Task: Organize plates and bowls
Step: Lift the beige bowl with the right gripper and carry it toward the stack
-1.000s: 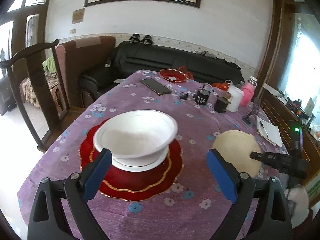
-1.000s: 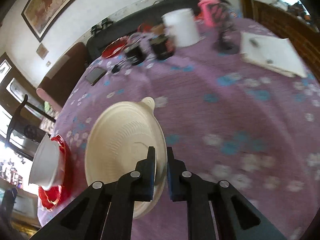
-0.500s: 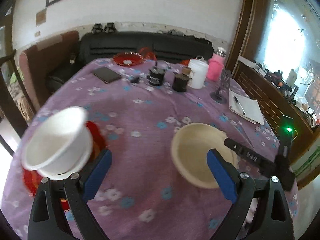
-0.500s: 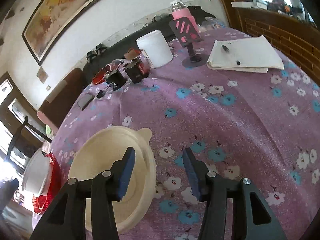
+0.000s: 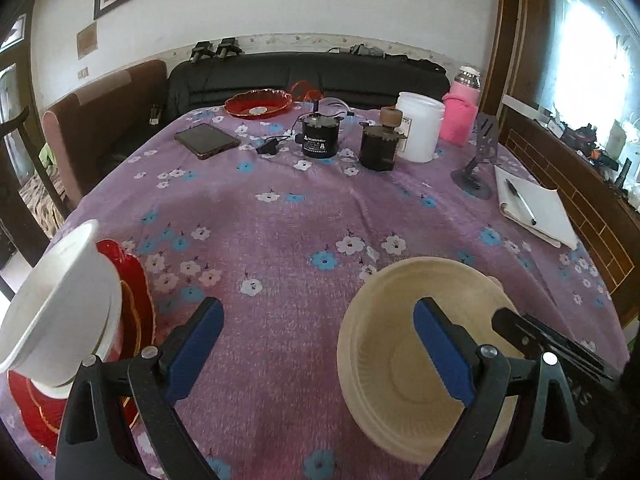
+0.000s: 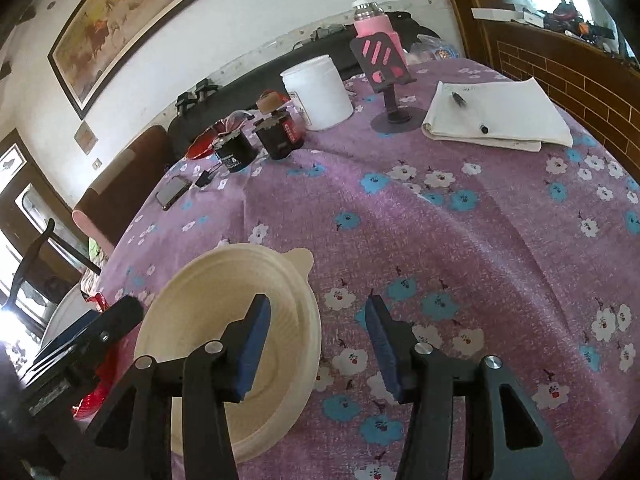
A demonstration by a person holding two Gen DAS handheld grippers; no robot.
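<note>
So, you had the cream bowl (image 5: 404, 368) down on the purple flowered surface (image 5: 304, 216), close to its near edge and right of the middle. Your right hand-held gripper (image 6: 316, 344) stood over its rim with jaws parted and pressing on nothing: one pad hung above the bowl's inside, the other above bare cloth just beside it. Those jaws had just been opening, and the bowl sat free between and below them, so I judged it released. Your left hand-held gripper (image 5: 316, 352) was wide open and empty too, one pad over the bowl's inside, the other over open cloth.

At the near left corner of the surface, the white bowl (image 5: 52, 304) rested on a white plate, itself on a red plate (image 5: 136, 312) with gold trim. The step in hand looked like gathering the cream bowl into that stack. For that, you would need one pad inside the rim and one outside, a firm pinch on the thin wall, then a lift across to the left. The two grippers sat crowded over the same bowl, so one probably had to clear out first.

Farther back, well apart from your path, stood a phone (image 5: 206, 141), two dark jars (image 5: 348, 144), a white tub (image 5: 420, 126), a pink bottle (image 5: 460, 116), a phone stand (image 5: 476, 168), a notepad with a pen (image 5: 532, 208), and another red dish (image 5: 258, 104) at the far edge.
</note>
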